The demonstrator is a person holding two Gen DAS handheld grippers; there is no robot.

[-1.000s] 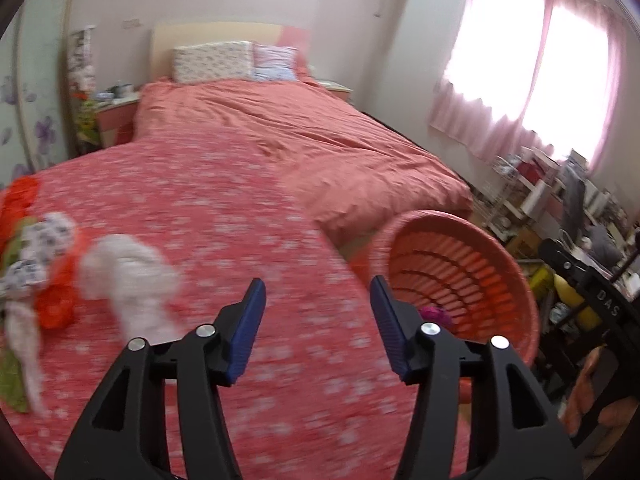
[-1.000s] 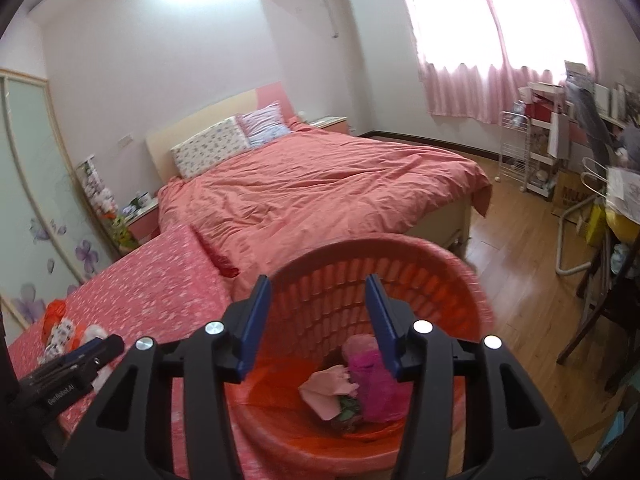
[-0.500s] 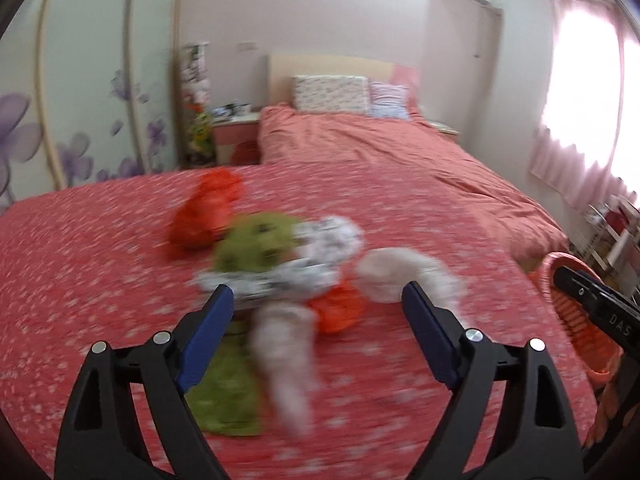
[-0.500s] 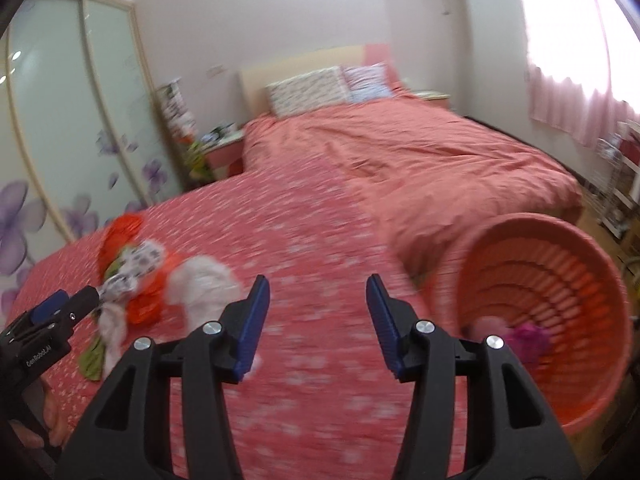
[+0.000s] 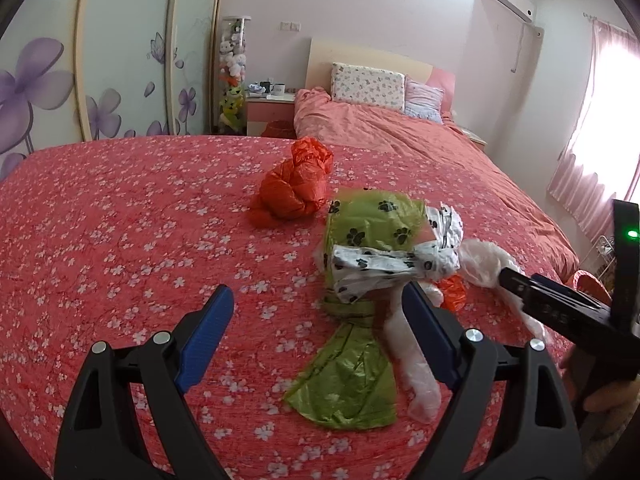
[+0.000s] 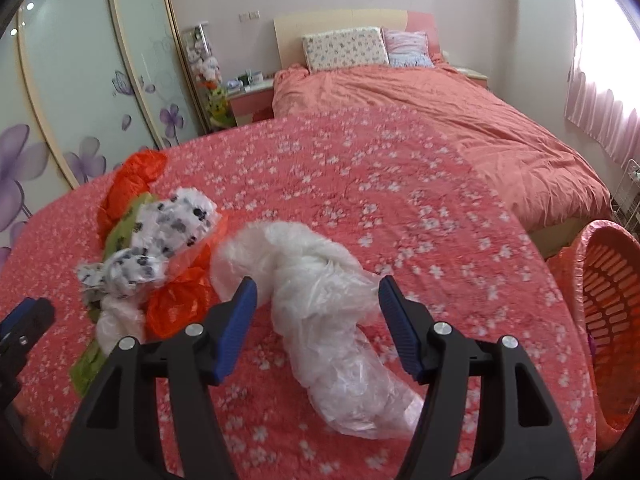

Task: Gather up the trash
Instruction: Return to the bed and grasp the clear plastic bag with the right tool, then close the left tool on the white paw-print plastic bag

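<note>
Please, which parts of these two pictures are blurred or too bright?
Left wrist view: mostly sharp; the window is washed out white, and room lines bend at the edges. Right wrist view: the flowered cover and white bag are slightly smeared; the curtain glares.

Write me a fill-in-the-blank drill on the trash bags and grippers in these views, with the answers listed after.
1. The right gripper, fingers apart, straddles the crumpled ____ plastic bag.
2. The green bag is printed with black ____ prints.
3. The left gripper is ____, holding nothing, above the flowered red bedspread.
4. In the right wrist view, the orange laundry basket stands off the bedspread's ____ edge.

Missing words: white; paw; open; right
</note>
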